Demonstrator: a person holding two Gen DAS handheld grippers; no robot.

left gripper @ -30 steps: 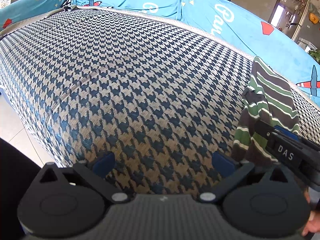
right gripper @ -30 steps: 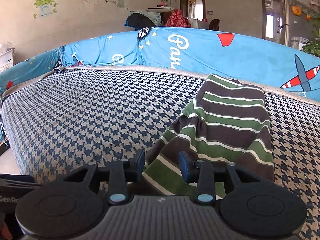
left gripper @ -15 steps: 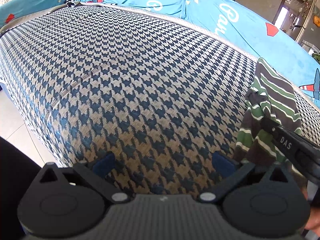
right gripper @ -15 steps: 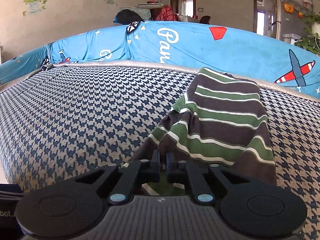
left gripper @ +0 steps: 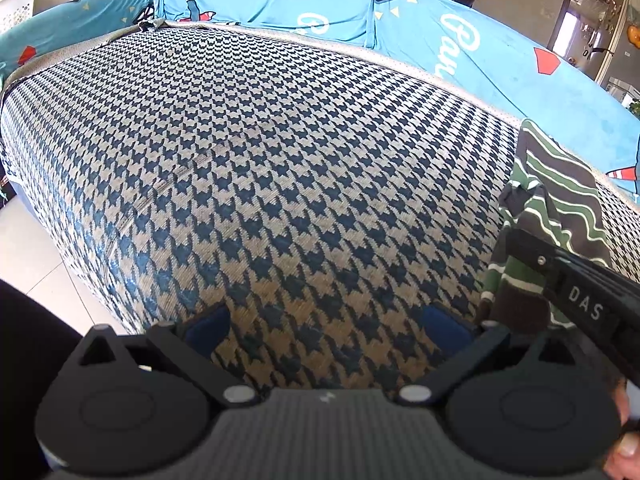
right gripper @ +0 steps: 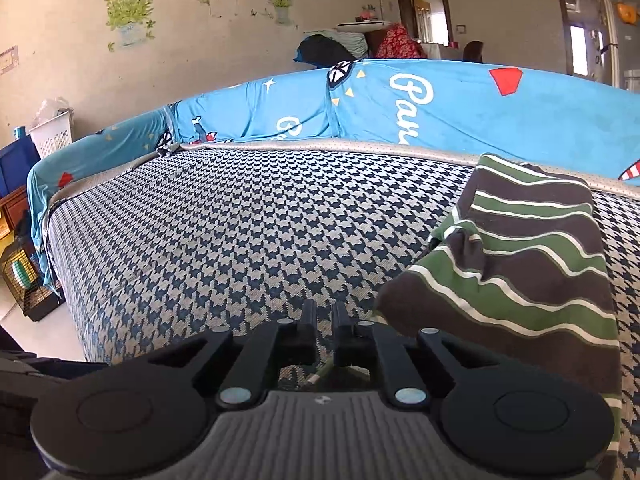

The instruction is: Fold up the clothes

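A: Presently at the pick-up step. Right gripper (right gripper: 324, 316) nearly closed, jaws opening slightly, pinching striped garment (right gripper: 532, 248) hem at four o'clock on the sofa seat (right gripper: 240, 220).
B: Left gripper (left gripper: 326, 324) wide, empty. Next: lift and spread flat.

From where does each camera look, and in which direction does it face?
Left wrist: on the left gripper, looking down at the houndstooth cover; its open fingers and the right gripper show.
Right wrist: on the right gripper, looking across the cover; its jaws are opening, cloth of the striped garment between them.
Shared: cover, striped garment, blue backrest.
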